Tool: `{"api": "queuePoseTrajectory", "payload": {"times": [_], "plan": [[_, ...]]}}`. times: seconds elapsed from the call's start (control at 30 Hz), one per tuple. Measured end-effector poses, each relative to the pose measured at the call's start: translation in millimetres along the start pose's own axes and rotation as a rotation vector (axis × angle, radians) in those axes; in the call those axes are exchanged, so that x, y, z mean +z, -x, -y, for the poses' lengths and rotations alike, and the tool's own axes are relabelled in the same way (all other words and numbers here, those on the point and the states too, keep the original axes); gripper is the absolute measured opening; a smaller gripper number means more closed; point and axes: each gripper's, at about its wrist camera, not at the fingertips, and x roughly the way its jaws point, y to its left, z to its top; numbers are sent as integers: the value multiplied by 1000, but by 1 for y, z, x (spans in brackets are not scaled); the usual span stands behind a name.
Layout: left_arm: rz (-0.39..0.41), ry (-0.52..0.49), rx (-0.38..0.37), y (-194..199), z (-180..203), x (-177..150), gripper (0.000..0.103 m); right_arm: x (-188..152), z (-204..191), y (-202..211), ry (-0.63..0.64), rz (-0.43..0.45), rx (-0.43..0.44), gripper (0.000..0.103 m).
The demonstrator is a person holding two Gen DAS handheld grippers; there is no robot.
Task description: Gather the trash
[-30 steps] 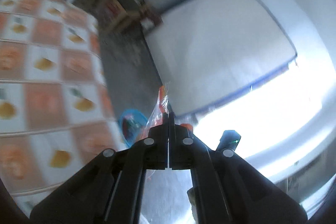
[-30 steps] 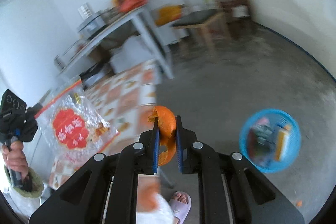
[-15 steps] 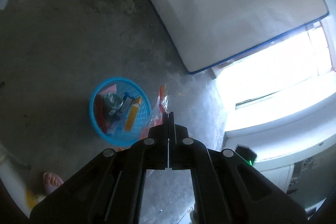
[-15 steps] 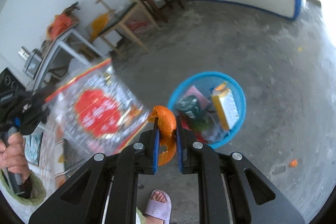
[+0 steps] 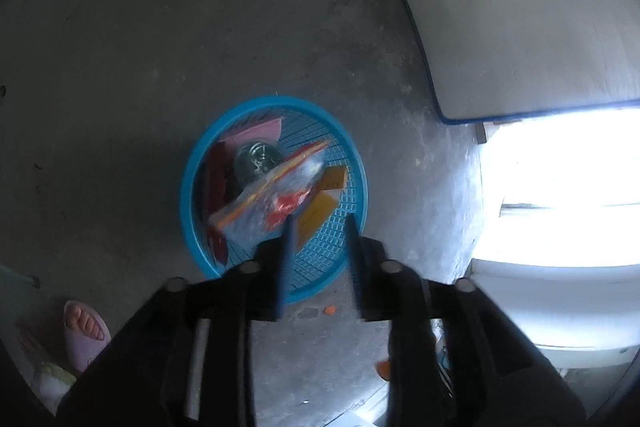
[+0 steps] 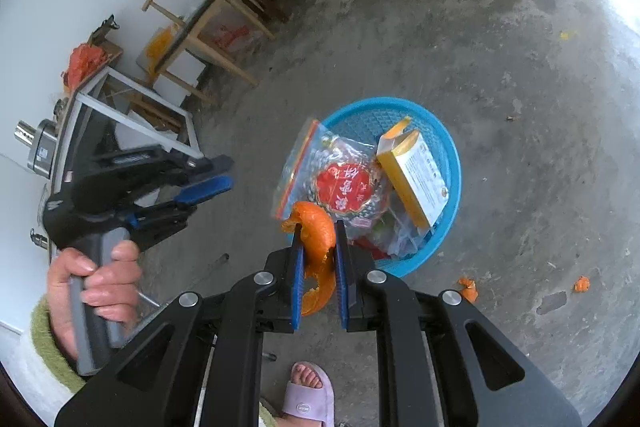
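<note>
A blue mesh basket (image 5: 188, 195) stands on the concrete floor with several pieces of trash in it, among them a yellow box (image 6: 416, 171). A clear plastic bag with a red label (image 5: 276, 195) is loose and dropping over the basket's near rim (image 6: 452, 155). Just above the basket, my left gripper (image 5: 320, 223) has its jaws opening with nothing between them. In the right wrist view the left gripper (image 6: 228, 171) shows at the left, apart from the bag (image 6: 340, 179). My right gripper (image 6: 319, 227) is shut on a curl of orange peel (image 6: 316, 223), close above the basket.
Small orange peel scraps (image 6: 466, 285) lie on the floor right of the basket. A person's foot in a lilac slipper (image 6: 306, 391) stands near me. Wooden stools and a chair (image 6: 200, 23) stand at the back by a metal table (image 6: 132, 107). A white board (image 5: 520, 7) leans at the wall.
The left gripper swung away from the tablecloth, came down over the basket, opened and let the plastic bag go. The right gripper sank toward the basket, still gripping the peel.
</note>
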Motion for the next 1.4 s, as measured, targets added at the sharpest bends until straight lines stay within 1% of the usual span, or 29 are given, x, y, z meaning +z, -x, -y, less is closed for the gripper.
{"api": "queuePoseTrajectory", "payload": {"times": [0.07, 0.13, 0.2, 0.23, 0.27, 0.3, 0.33, 0.37, 0.4, 0.5, 0.53, 0.6, 0.63, 0.67, 0.73, 0.77, 0.83, 0.93, 1.0, 1.03, 1.07, 1.1, 1.17, 1.2, 1.27, 1.33, 1.4], "plan": [[26, -24, 2, 13, 6, 3, 38, 5, -2, -12, 7, -17, -3, 14], [40, -53, -17, 31, 19, 7, 43, 9, -6, -24, 28, -30, -13, 14], [49, -68, -28, 52, 23, 4, 48, 13, -12, -41, 59, -51, -45, 15], [54, -77, -32, 63, 25, 1, 49, 13, -12, -55, 72, -77, -64, 17], [60, -93, -43, 71, 32, 6, 50, 12, -11, -67, 77, -109, -85, 20], [74, -116, -52, 92, 34, 0, 52, 12, -10, -76, 79, -137, -103, 24], [85, -133, -53, 103, 35, -2, 54, 11, -8, -86, 82, -164, -129, 35], [109, -160, -58, 124, 35, -8, 57, 9, -6, -94, 82, -183, -157, 40], [125, -183, -56, 140, 34, -15, 59, 8, -5, -95, 81, -182, -166, 40], [163, -257, -47, 193, 22, -44, 60, 5, -6, -86, 66, -152, -166, 48], [183, -269, -50, 209, 16, -54, 60, 4, -7, -81, 66, -139, -163, 50], [248, -274, -66, 247, -2, -81, 64, 4, -12, -71, 71, -127, -159, 51], [274, -268, -66, 260, -11, -89, 64, 2, -16, -62, 73, -116, -155, 51], [318, -259, -59, 279, -25, -106, 65, 4, -17, -56, 74, -107, -150, 51], [397, -246, -9, 310, -46, -131, 65, 3, -29, -33, 81, -73, -134, 51], [464, -242, 32, 332, -58, -150, 65, 2, -34, -23, 87, -56, -127, 51], [564, -243, 96, 364, -77, -182, 67, -7, -50, 1, 105, -20, -109, 51], [684, -234, 220, 404, -105, -236, 73, -35, -81, 43, 138, 18, -95, 55], [738, -222, 268, 426, -119, -268, 80, -57, -106, 69, 188, 37, -75, 57], [760, -214, 288, 432, -123, -280, 82, -64, -116, 78, 212, 46, -73, 60], [794, -203, 319, 445, -130, -298, 85, -79, -138, 95, 275, 68, -82, 65], [816, -196, 346, 450, -135, -313, 88, -89, -155, 107, 331, 90, -105, 67], [844, -174, 387, 459, -145, -337, 92, -108, -189, 133, 452, 157, -166, 76], [859, -159, 404, 464, -148, -350, 93, -117, -204, 148, 502, 194, -185, 79], [873, -132, 439, 469, -152, -367, 94, -137, -243, 181, 614, 298, -220, 91], [889, -101, 486, 477, -154, -379, 94, -154, -270, 204, 698, 384, -232, 96], [919, -58, 504, 485, -154, -395, 94, -177, -300, 230, 797, 465, -215, 96]]}}
